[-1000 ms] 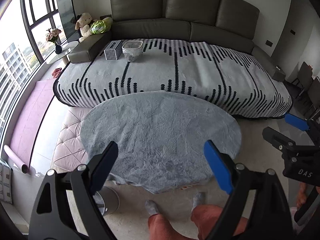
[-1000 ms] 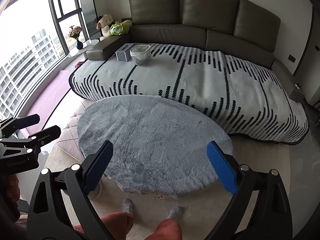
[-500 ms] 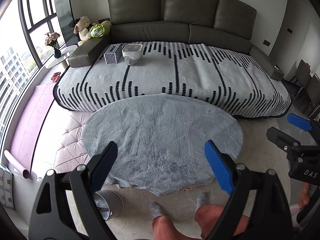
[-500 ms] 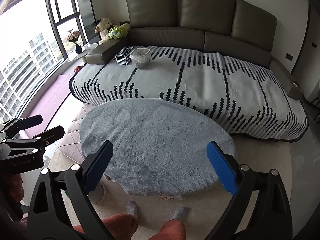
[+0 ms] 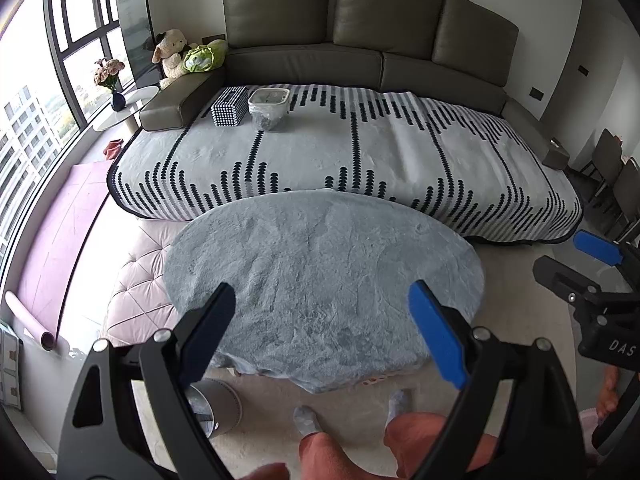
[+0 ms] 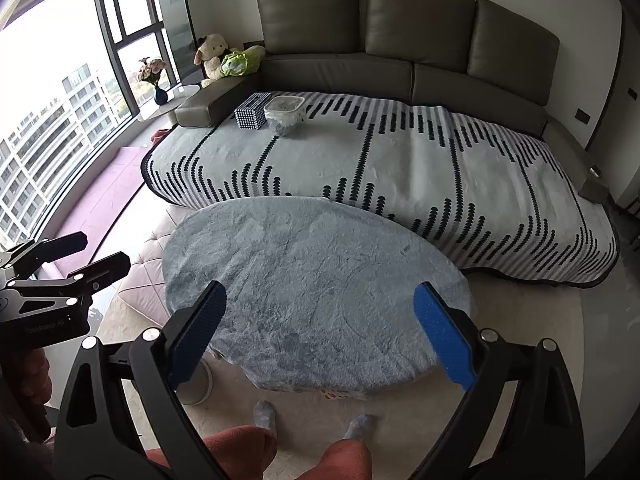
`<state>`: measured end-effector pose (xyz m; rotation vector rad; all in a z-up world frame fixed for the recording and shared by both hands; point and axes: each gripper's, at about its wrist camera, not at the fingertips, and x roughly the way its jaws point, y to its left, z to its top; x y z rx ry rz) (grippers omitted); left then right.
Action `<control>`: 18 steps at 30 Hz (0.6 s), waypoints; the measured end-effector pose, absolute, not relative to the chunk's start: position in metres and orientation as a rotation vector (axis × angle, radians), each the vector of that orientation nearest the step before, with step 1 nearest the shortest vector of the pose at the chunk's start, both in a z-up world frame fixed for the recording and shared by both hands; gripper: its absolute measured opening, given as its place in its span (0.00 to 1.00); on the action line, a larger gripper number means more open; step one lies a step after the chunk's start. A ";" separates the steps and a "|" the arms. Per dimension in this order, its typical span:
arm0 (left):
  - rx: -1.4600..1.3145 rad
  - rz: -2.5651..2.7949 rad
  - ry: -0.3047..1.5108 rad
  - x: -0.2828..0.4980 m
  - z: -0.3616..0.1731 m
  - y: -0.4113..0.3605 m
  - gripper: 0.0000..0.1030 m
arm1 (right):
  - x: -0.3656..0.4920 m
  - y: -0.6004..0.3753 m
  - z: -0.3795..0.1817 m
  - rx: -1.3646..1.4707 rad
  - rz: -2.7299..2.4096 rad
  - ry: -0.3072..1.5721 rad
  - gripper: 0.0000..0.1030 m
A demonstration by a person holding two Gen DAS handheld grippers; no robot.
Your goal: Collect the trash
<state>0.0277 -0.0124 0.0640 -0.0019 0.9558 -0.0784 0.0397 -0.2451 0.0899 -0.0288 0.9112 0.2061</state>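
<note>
Trash is not clearly visible; only your left wrist view shows inside the lined bin (image 5: 218,404) on the floor beside the grey-covered oval table (image 5: 320,280). Your left gripper (image 5: 324,330) and right gripper (image 6: 320,332) both hover wide open, holding nothing.

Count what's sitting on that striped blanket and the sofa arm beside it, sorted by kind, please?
Plush toys: 2, a cream animal and a green cabbage-like one
Beaded black-and-white boxes: 1
Clear plastic containers: 1
Total: 4
</note>
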 end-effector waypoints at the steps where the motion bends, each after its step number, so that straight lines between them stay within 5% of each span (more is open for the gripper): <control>1: -0.002 -0.078 0.955 0.028 0.064 -0.014 0.85 | 0.041 -0.245 0.090 -0.028 0.209 0.910 0.89; 18: 0.012 -0.066 0.961 0.034 0.066 -0.018 0.85 | 0.047 -0.244 0.093 -0.026 0.225 0.902 0.89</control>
